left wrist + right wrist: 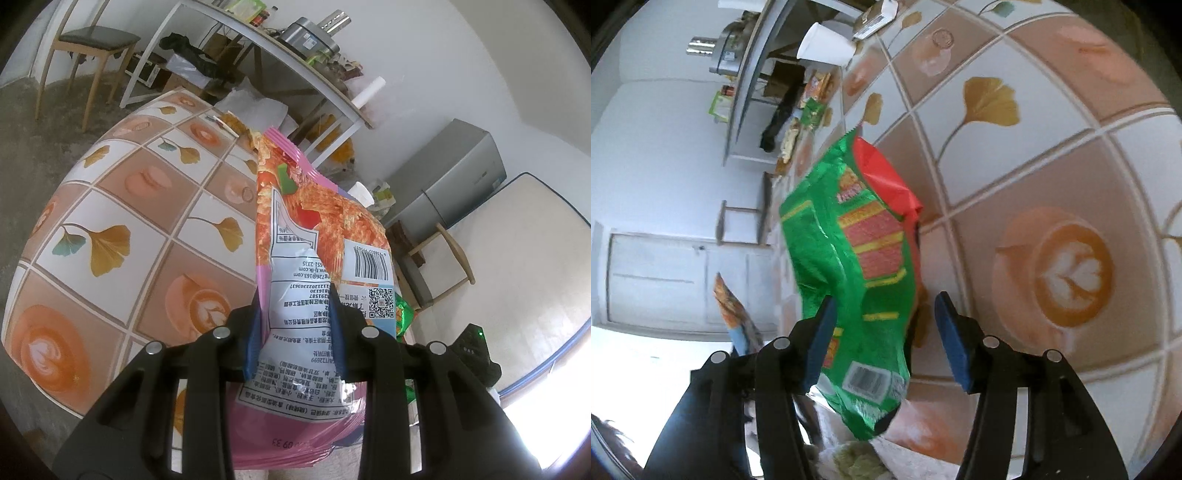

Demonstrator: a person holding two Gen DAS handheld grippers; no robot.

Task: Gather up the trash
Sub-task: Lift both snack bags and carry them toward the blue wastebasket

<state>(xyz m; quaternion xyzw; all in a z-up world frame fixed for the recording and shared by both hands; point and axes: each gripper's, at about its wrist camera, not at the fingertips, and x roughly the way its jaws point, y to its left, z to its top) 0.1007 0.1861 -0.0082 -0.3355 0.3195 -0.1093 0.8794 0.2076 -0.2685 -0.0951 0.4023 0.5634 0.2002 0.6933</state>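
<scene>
My left gripper (295,295) is shut on a pink and orange snack bag (317,206), which stands up between its blue pads beside the edge of the patterned table (129,192). In the right wrist view a green and red snack bag (849,240) hangs slightly blurred between the fingers of my right gripper (886,299), over the table's (1034,166) edge. The jaws stand wide: the left pad lies against the bag and the right pad is clear of it. The pink bag's (735,314) corner shows at the lower left there, and the green bag (404,310) peeks out behind the pink one.
A white paper cup (825,44) and other wrappers (812,110) lie on the table's far part. A white shelf desk (295,55) with appliances, a wooden chair (96,40), a grey fridge (454,173) and a second chair (443,251) stand around the table.
</scene>
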